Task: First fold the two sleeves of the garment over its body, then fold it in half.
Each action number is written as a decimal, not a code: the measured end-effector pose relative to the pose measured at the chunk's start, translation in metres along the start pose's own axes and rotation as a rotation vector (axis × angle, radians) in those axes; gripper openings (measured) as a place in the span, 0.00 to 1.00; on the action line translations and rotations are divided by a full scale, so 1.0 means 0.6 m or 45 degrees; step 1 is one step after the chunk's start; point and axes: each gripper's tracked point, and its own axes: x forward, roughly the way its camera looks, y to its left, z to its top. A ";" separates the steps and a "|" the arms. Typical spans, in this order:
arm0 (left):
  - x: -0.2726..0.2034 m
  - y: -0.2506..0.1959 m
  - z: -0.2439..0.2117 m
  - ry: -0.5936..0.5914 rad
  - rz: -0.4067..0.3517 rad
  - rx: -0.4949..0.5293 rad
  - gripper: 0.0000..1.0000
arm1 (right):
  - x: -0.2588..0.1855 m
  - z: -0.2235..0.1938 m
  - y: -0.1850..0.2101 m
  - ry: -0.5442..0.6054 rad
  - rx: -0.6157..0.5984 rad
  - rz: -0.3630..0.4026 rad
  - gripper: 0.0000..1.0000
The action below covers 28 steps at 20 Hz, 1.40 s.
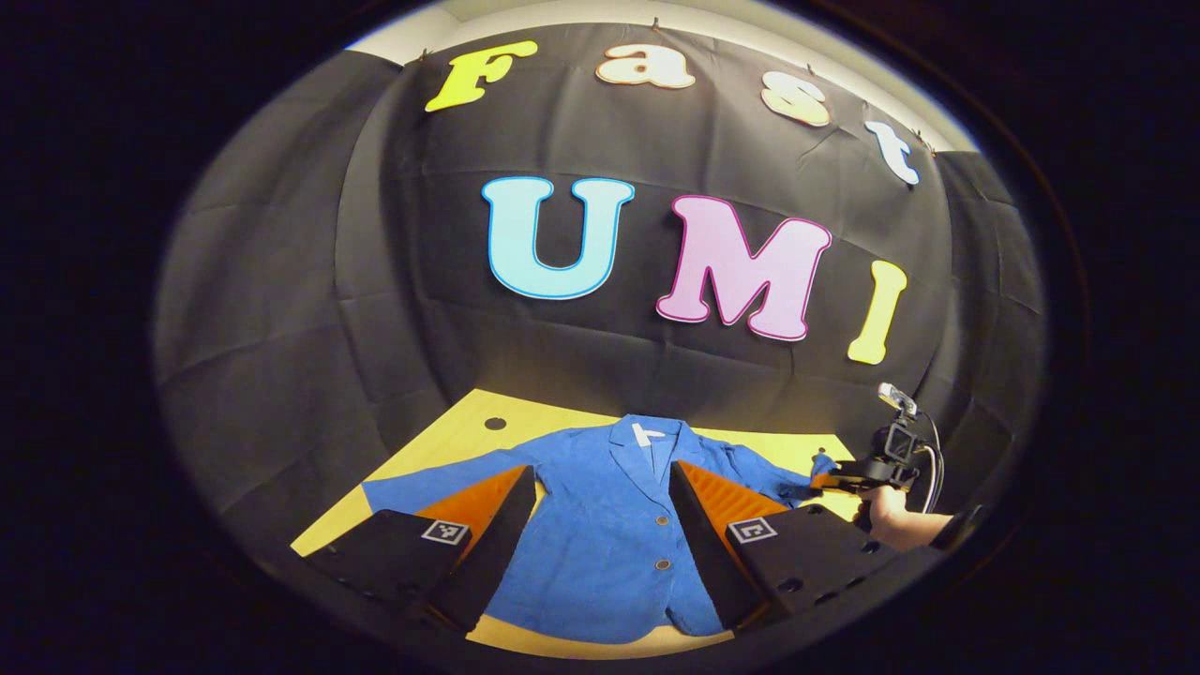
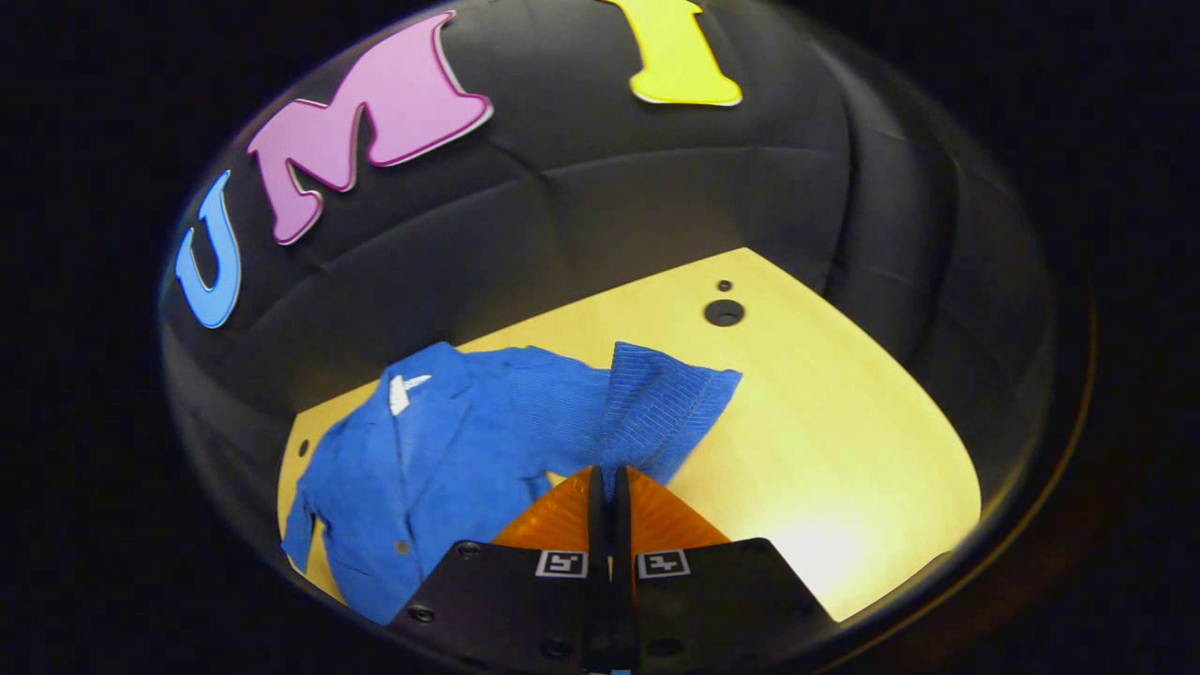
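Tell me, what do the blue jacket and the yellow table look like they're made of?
Blue jacket: probably matte corduroy-like cloth, going by its fine ribbing and soft creases. Yellow table: a smooth hard board, perhaps laminate; it throws back a soft glare.

Bare yellow table (image 2: 844,450) to your right gripper's right and ahead; blue jacket (image 1: 600,525) covers the middle; booth wall (image 1: 375,309) closes the back.

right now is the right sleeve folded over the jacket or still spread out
Not folded yet: the right gripper is shut on the right sleeve, which is lifted beside the jacket, not over its body.
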 end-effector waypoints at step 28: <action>0.039 0.222 -0.121 0.077 0.224 -0.284 0.83 | 0.082 -0.213 0.628 -0.001 -0.510 0.495 0.76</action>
